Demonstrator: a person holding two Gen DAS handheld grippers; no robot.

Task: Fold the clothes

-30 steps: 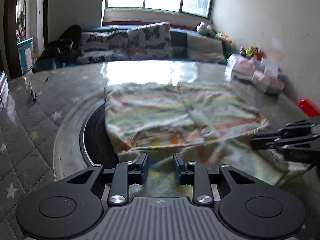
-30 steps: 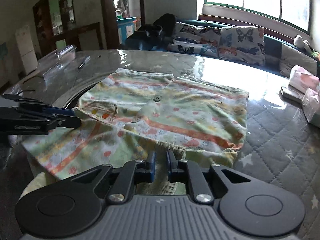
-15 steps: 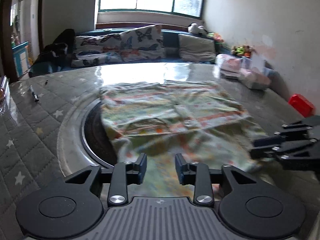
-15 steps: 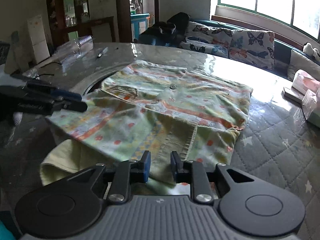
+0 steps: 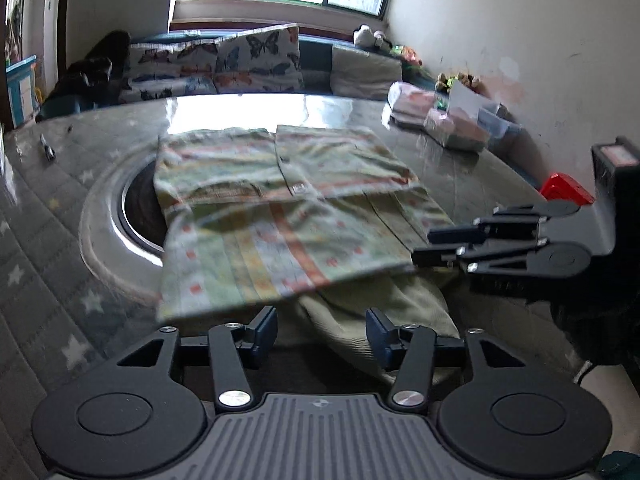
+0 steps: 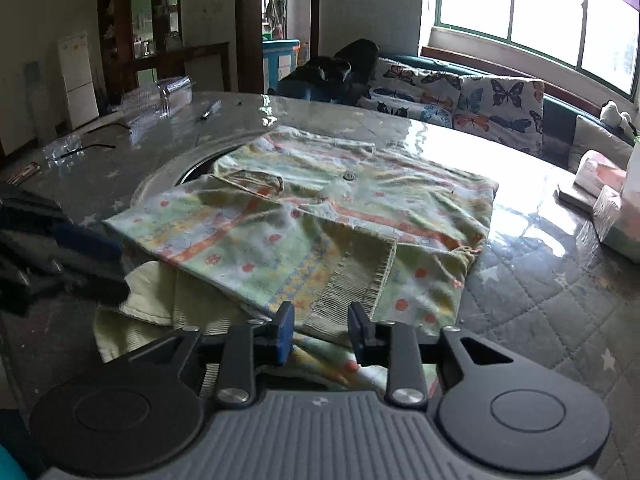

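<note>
A pale green garment [image 5: 280, 208] with orange stripes and dots lies folded on the table, its near flap laid over the body. A plain ribbed part hangs off the near edge. My left gripper [image 5: 322, 330] hovers just short of that edge with its jaws opening; the cloth shows below the gap but the pads do not touch it. In the right wrist view the garment [image 6: 320, 216] fills the middle. My right gripper [image 6: 322, 332] is over its ribbed cuff, jaws opening, pads clear of the cloth. Each gripper shows in the other's view: right gripper [image 5: 424, 246], left gripper [image 6: 92, 264].
The table [image 5: 60, 280] has a quilted star cover under glass and a round metal ring [image 5: 104, 216] partly under the garment. Tissue packs [image 5: 452, 128] and a red object [image 5: 564, 188] sit at the right, a pen [image 5: 48, 148] far left. A butterfly-cushion sofa [image 5: 240, 68] lies behind.
Both grippers have drawn back toward the near table edge while their jaws spread and let go of the cloth. The released flap now rests on the garment.
</note>
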